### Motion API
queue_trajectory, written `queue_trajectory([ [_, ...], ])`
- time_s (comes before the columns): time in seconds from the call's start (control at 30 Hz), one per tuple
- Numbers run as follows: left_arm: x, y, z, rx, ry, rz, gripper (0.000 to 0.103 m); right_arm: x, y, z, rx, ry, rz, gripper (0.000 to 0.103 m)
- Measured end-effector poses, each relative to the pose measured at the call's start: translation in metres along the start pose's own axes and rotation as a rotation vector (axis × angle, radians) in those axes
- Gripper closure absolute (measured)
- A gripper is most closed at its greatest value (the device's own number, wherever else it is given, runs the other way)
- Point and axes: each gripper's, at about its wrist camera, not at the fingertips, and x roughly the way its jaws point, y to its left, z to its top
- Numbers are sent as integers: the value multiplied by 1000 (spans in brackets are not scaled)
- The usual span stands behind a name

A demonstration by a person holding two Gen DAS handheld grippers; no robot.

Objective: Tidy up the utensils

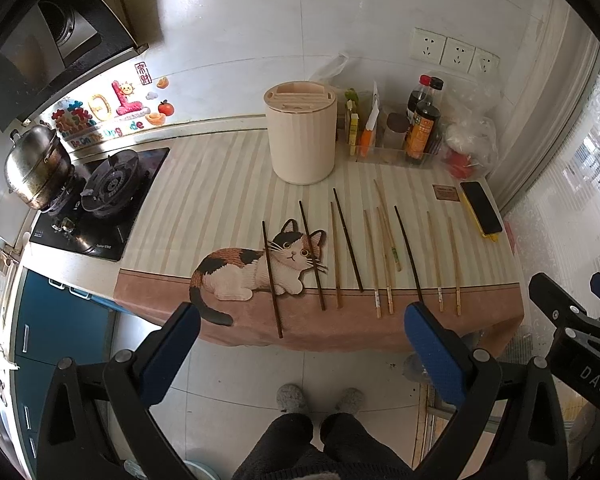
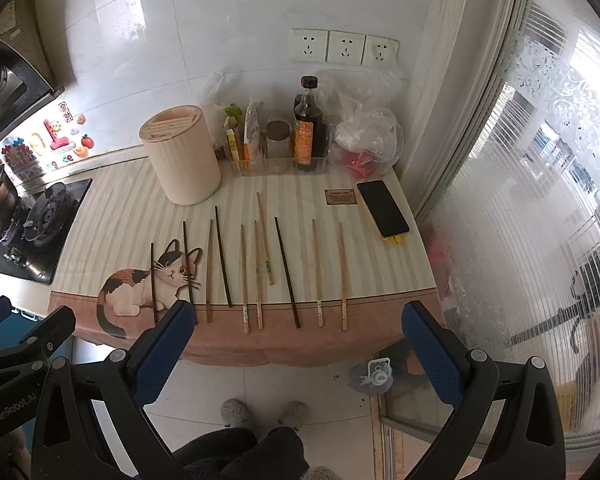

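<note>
Chopsticks (image 1: 374,258) (dark, light) side-by-side, flat

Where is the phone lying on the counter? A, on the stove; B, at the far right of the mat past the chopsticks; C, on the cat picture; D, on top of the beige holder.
B: the phone lies flat at the mat's right edge, beyond the rightmost chopstick.

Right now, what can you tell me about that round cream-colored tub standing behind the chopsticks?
The cream tub is a plain upright cylinder, smooth and matte, probably plastic. Its flat top has several straight slots cut across it, all of them empty. It stands on the striped tablecloth toward the back, left of the clear tray of condiments and behind the row of chopsticks. Only the cloth touches it.
</note>
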Motion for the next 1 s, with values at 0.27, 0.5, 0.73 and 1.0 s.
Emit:
queue_trajectory([
  [0.27, 1, -1, 0, 1, 1, 0, 0, 1, 0, 1, 0, 2, 1, 0],
  [0.5, 4, -7, -1, -1, 6, -2, 0, 2, -1, 0, 0, 0, 0, 0],
  [0.73, 6, -9, -1, -1, 4, -2, 0, 2, 0, 1, 2, 0, 1, 0],
  [1.0, 57, 6, 20, 20, -52, 98, 0, 28, 5, -1, 34, 14, 17, 0],
])
